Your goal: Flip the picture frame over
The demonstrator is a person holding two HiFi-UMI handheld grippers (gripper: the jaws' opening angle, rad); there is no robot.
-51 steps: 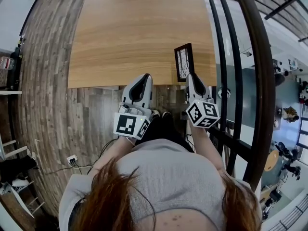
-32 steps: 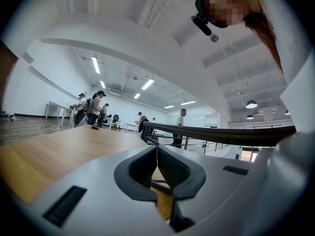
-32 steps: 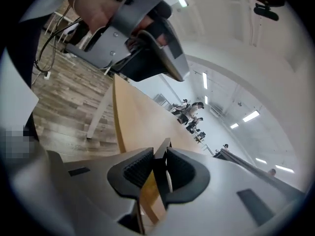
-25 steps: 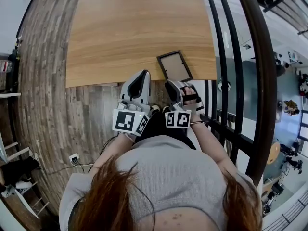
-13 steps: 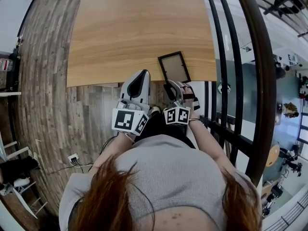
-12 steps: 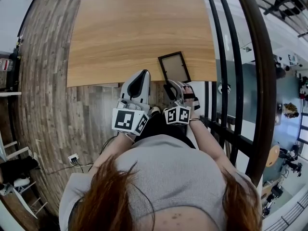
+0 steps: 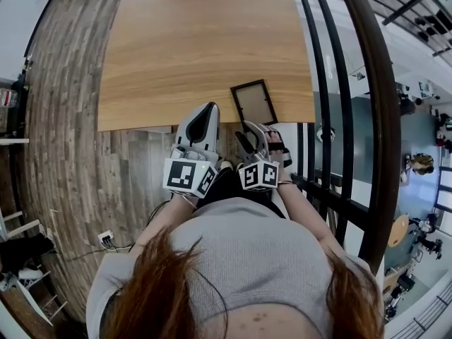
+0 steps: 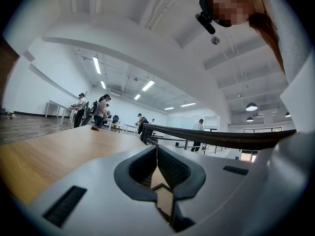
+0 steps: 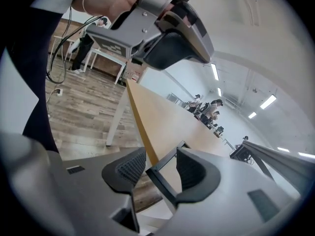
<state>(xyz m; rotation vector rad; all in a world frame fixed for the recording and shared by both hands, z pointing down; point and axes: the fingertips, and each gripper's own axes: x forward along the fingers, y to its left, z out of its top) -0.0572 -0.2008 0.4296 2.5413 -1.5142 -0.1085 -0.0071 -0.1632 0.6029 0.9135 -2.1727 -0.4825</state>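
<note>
The picture frame (image 7: 254, 103), a black border around a pale brown panel, lies flat on the wooden table (image 7: 191, 41), with its near end at the table's front edge. My right gripper (image 7: 247, 137) sits just behind that end. In the right gripper view a corner of the frame (image 9: 165, 173) lies between the jaws, which are opening, with a gap on the left side. My left gripper (image 7: 206, 116) hovers level at the table edge to the frame's left. Its pads meet at the tip (image 8: 157, 149), with nothing between them. It also shows above the right gripper (image 9: 160, 163) as the left gripper (image 9: 172, 43).
A black metal railing (image 7: 332, 83) runs close along the table's right side, with an open drop to a lower floor beyond it. Wood-plank floor (image 7: 63, 119) lies left of and below the table. Distant people stand by tables (image 8: 93, 113) far across the room.
Two seconds ago the frame stood on edge in the right gripper. It now lies flat at the table edge. The right gripper has rolled, drawn back slightly, and its jaws have widened.
</note>
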